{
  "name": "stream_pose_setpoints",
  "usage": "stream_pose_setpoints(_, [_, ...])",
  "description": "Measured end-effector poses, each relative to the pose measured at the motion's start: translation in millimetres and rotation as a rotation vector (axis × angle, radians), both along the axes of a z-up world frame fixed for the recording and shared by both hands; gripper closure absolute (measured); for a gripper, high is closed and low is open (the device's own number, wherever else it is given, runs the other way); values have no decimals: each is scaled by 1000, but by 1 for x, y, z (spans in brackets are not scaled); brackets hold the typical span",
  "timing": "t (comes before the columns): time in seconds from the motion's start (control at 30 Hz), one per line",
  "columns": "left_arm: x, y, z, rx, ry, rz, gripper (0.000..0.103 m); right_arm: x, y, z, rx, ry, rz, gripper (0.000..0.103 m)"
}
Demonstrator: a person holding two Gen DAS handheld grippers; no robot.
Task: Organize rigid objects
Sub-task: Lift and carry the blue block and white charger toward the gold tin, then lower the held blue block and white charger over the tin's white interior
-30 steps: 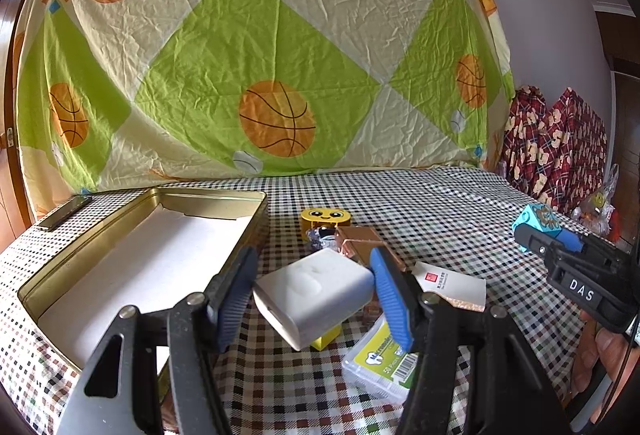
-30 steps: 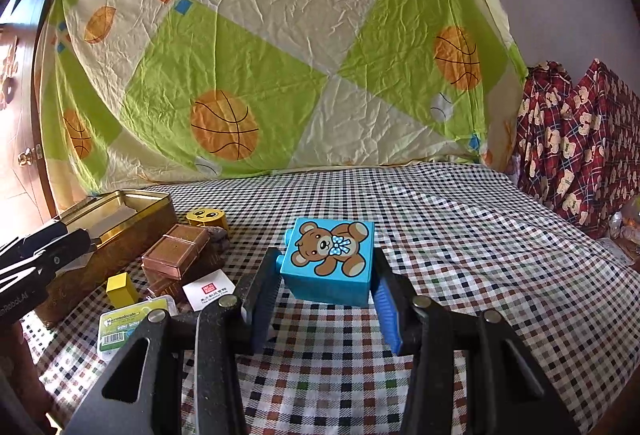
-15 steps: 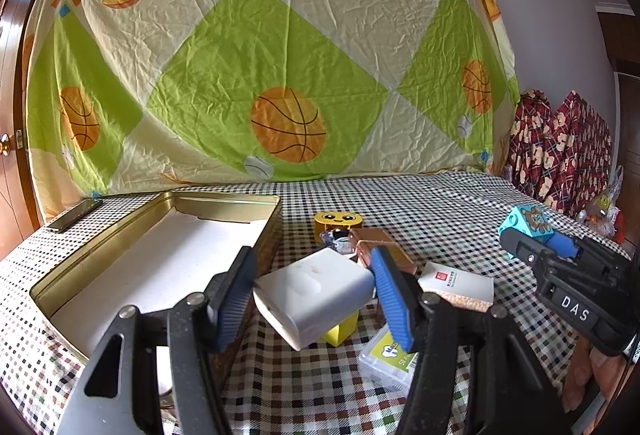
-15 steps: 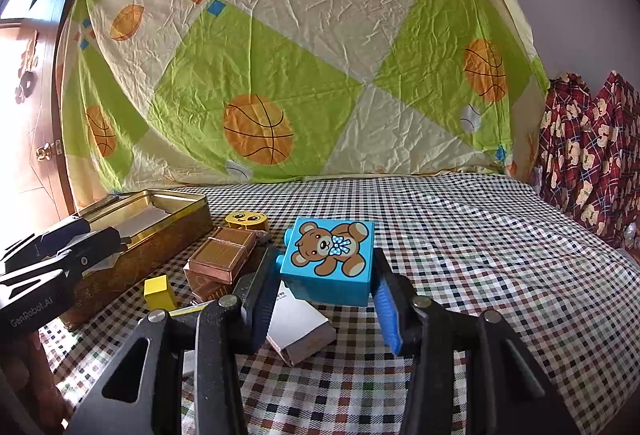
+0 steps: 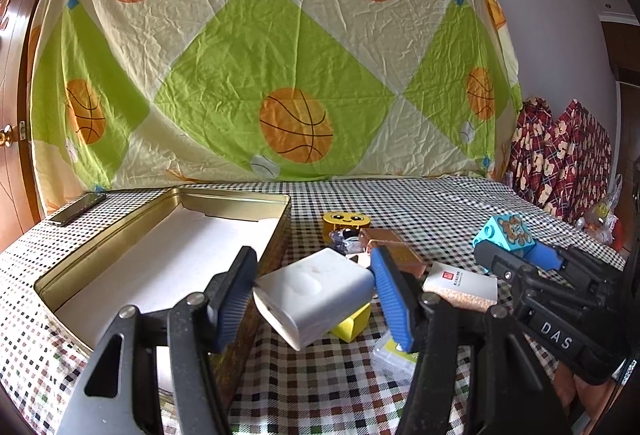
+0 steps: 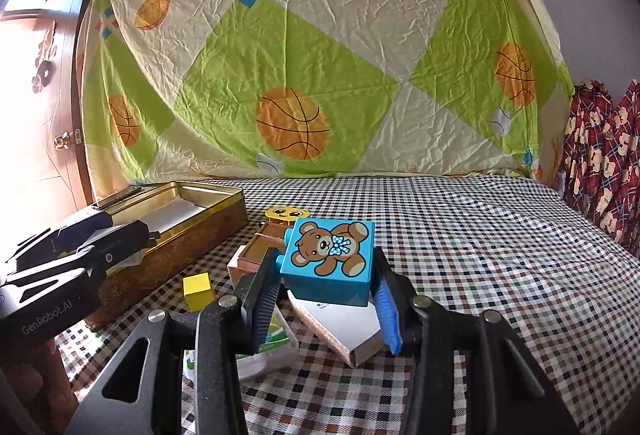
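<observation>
My left gripper (image 5: 314, 293) is shut on a white rounded box (image 5: 312, 295), held just above the table beside the right wall of the open gold tin (image 5: 168, 203). A blue block with a teddy bear picture (image 6: 330, 261) sits between the pads of my right gripper (image 6: 326, 299), which is shut on it above the loose items. The right gripper with that block (image 5: 506, 233) shows at the right of the left wrist view. The left gripper (image 6: 80, 247) appears at the left of the right wrist view, over the tin (image 6: 200, 211).
On the checked cloth lie a small yellow cube (image 6: 197, 289), a yellow smiley block (image 5: 346, 221), a copper-brown box (image 5: 394, 253), a white card box (image 5: 460, 285) and a clear plastic pack (image 6: 264, 345). A dark phone (image 5: 78, 209) lies at far left. A patterned sheet hangs behind.
My right gripper has carried the bear block leftward, closer to the tin and over the loose items. The left gripper has stayed put with the white box.
</observation>
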State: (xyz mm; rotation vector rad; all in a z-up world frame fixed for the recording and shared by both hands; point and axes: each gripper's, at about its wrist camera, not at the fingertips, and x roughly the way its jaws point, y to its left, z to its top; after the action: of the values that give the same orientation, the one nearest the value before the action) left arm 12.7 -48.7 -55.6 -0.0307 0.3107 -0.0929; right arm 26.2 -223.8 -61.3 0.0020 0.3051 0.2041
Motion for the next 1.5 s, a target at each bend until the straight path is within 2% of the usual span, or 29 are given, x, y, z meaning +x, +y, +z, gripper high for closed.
stream_pose_setpoints(0.37, [-5, 7, 0, 17, -29, 16, 44, 0, 19, -1, -13, 3, 35, 56])
stream_pose_setpoints(1.5, [-12, 48, 0, -21, -63, 82, 44, -3, 62, -2, -40, -1, 111, 56])
